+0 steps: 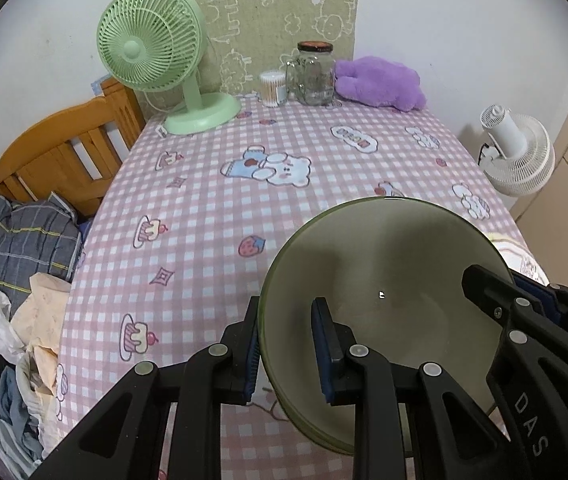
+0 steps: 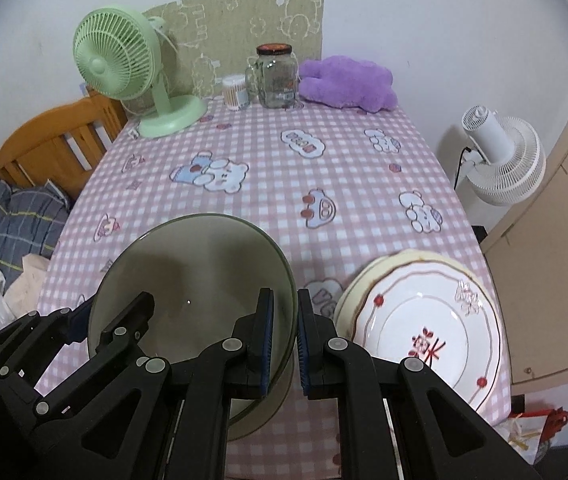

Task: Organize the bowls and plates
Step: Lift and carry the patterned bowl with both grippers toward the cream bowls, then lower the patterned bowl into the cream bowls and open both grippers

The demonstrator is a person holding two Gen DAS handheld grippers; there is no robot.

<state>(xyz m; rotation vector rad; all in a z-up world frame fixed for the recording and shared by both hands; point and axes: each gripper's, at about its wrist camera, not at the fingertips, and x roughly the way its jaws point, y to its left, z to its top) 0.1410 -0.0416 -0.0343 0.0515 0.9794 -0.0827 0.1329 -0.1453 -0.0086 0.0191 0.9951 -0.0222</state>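
Black fingers with blue pads — those of the left gripper [image 1: 285, 354] — straddle the left rim of an olive-green glass bowl [image 1: 383, 264], one finger inside the bowl and one outside, pinching its wall. The right gripper [image 2: 284, 340] does the same on the opposite rim: its left finger sits inside the bowl [image 2: 204, 264], its right finger outside, the glass wall clamped between the pads. From the left wrist view the right gripper [image 1: 523, 312] shows at the bowl's far right edge; from the right wrist view the left gripper [image 2: 96, 320] shows at the bowl's left edge. So the bowl is held from both sides at the near edge of the table; whether it is touching the cloth or slightly raised I cannot tell.

Just to the right of the bowl sits a stack of plates [image 2: 423, 328] — a white plate with red floral marks and a thin line border on top, cream-coloured ones beneath. All this is on a pink gingham tablecloth [image 2: 284, 168] printed with cartoon bears.

Along the far edge stand a mint-green desk fan [image 2: 118, 60], a tub of cotton swabs [image 2: 235, 92], a glass jar [image 2: 276, 76] with a dark lid, and a purple plush toy [image 2: 347, 82]. A white fan [image 2: 499, 160] stands off the table to the right, and a wooden bed frame [image 1: 64, 148] lies to the left.
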